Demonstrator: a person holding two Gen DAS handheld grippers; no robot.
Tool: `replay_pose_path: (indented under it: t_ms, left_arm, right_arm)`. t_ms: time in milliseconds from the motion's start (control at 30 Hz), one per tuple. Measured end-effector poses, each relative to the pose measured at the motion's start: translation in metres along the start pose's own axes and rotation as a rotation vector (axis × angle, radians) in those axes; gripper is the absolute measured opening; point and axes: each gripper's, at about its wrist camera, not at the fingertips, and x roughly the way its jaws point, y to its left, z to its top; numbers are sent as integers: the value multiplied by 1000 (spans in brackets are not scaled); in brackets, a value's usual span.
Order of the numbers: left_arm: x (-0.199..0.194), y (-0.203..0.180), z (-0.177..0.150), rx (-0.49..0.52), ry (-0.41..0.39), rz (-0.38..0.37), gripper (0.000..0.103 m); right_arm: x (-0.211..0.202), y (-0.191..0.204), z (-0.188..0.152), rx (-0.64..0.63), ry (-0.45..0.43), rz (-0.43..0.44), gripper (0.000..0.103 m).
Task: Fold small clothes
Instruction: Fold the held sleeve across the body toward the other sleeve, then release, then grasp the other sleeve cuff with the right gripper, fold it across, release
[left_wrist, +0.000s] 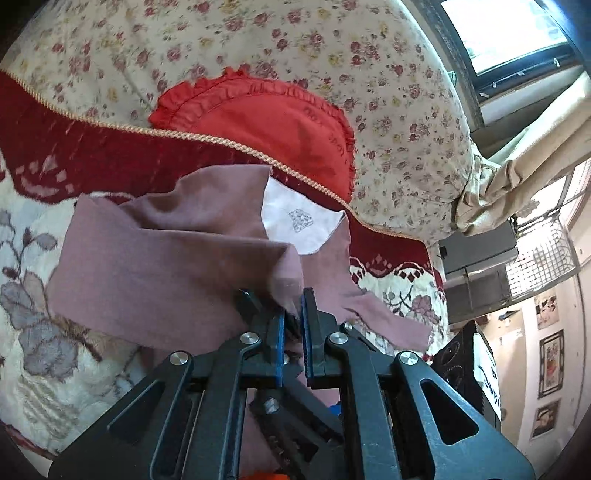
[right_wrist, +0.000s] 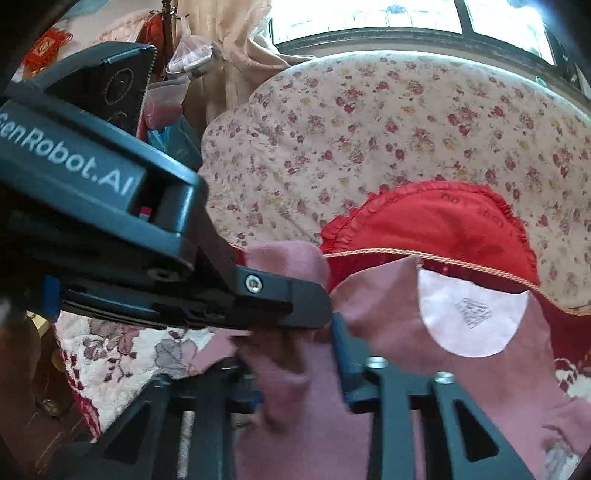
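I have the left tool (left_wrist: 293, 314) pinched nearly closed on a bunched fold of the dusty-pink garment (left_wrist: 177, 251), its blue pads meeting on the cloth, and the garment hangs from that grip partly lifted over the bed's quilted cover (left_wrist: 33, 258). In the right wrist view the right tool (right_wrist: 295, 369) has pink cloth lying between its fingers; the jaws look narrow there, and I take the pads to be pressing on the fabric, though blur leaves me less than certain. The left tool's body crosses that view just beside it, so both grips sit close together on the same edge. The white inner lining with its printed label (right_wrist: 472, 306) shows at the neck opening, facing up toward the red frilled pillow (left_wrist: 266, 122) and the floral pillow (left_wrist: 295, 48) behind. I judge this cloth light, soft and limp: it will sag and crumple wherever it is unsupported, and it won't hold a crease by itself. Better holds would be well apart on a hem or the shoulder seams, so the panel hangs flat before I lay it down on the bed
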Motion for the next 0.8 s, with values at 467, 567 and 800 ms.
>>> replay_pose_path:
  t_ms: [467,567,800]
  left_arm:
    - [-10,106,-4,-9,-101,295,53]
    - [18,119,-4,-27,-41,311,53]
    - [74,119,11,-53,-5,375,53]
  right_arm:
    - [-27,-146,3,276,-3,-65,9]
    - [-34,-178,5,321,-27,-89,8]
    - [-58,-232,-12,388,-92,-214,8]
